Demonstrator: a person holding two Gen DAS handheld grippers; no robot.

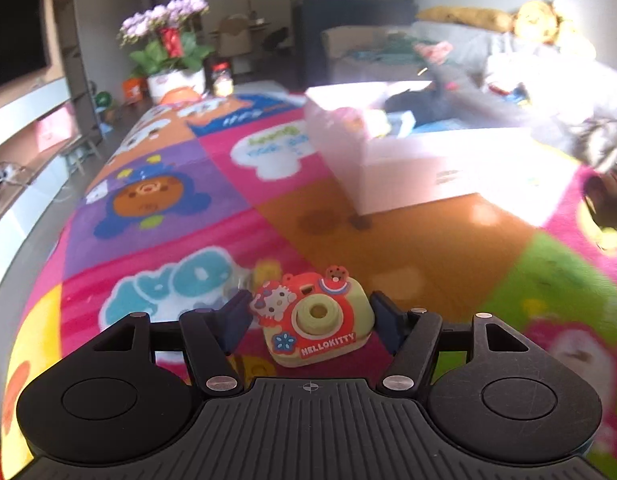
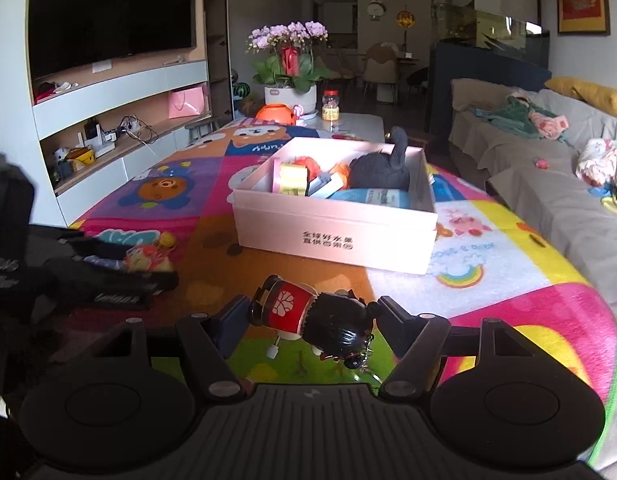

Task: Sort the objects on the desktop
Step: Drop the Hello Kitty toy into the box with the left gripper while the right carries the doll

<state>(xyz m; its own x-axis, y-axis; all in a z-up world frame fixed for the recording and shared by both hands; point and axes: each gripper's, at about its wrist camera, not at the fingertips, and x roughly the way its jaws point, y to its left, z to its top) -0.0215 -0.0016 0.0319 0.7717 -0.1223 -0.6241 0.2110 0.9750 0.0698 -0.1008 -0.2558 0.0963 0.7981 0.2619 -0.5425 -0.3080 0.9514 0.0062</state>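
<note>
In the left wrist view my left gripper [image 1: 310,320] is shut on a red and green Hello Kitty toy camera [image 1: 314,320], held just above the colourful mat. The white cardboard box [image 1: 420,172] stands ahead to the right. In the right wrist view my right gripper [image 2: 312,320] is shut on a doll with a red body and black hair [image 2: 308,320], lying sideways between the fingers. The box [image 2: 336,232] is straight ahead and holds a black plush toy [image 2: 382,170], tape rolls and packets. The left gripper with the toy camera [image 2: 144,258] shows at the left.
A colourful play mat [image 2: 508,280] covers the table. A flower pot [image 2: 290,94], an orange object [image 2: 274,114] and a jar [image 2: 330,106] stand at the far end. A grey sofa [image 2: 548,176] runs along the right, a TV wall unit [image 2: 108,120] along the left.
</note>
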